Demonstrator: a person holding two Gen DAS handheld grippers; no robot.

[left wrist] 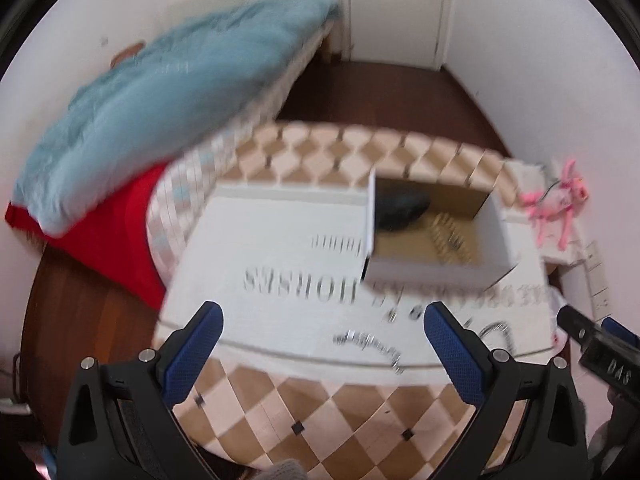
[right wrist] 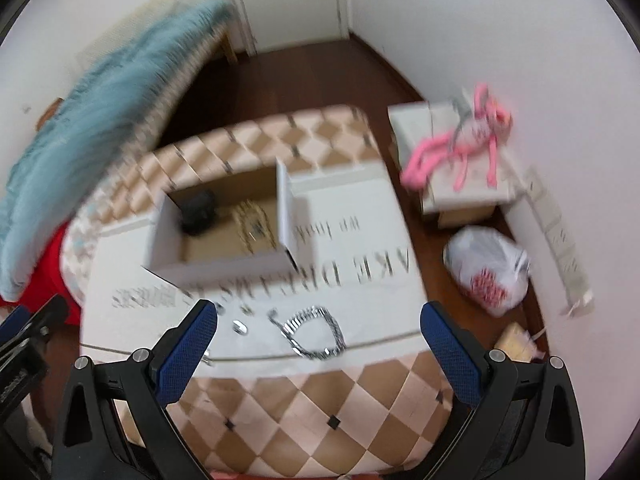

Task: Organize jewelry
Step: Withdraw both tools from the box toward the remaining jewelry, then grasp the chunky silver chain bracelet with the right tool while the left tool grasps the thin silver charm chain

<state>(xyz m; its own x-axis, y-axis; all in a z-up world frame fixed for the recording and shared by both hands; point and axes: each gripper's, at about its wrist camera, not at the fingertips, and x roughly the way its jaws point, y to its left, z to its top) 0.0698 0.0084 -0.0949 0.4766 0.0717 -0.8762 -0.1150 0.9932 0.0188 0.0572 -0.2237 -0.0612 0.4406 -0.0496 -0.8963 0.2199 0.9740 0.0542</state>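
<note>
- step in hand, my read: approach phase for picking loose jewelry off the white printed cloth (right wrist: pixel 360 240) and dropping it into the open cardboard box (right wrist: pixel 224 224).
- silver chain necklace (right wrist: pixel 316 332) lies in a loop on the cloth's near edge, between the right tool's fingers in that view. small silver pieces (right wrist: pixel 240 326) sit just left of it, apart from the chain.
- left view shows a second chain-like piece (left wrist: pixel 368 340) on the near edge of the cloth, ahead of the left tool (left wrist: pixel 322 340).
- box already holds a dark lump (right wrist: pixel 198 208) and some gold-looking chain (right wrist: pixel 252 220); too blurred to name better.
- to do it well: i'd come down near-vertical on one strand of the loop, not the gap in the middle, and pinch low so the pads catch the chain without bunching the cloth. lift slowly; i'd expect the chain to dangle and swing, so clear the box wall before releasing.
- small pieces look hard to pinch flat on cloth; i'd take them one by one after the chain.
- pose: right tool (right wrist: pixel 318 340) hovers above the surface's near edge, angled down and forward, fingers wide apart, nothing held.
- left tool same attitude, fingers wide apart, empty, beside the right tool, whose body shows at the left view's right edge.
- both views motion-blurred.
</note>
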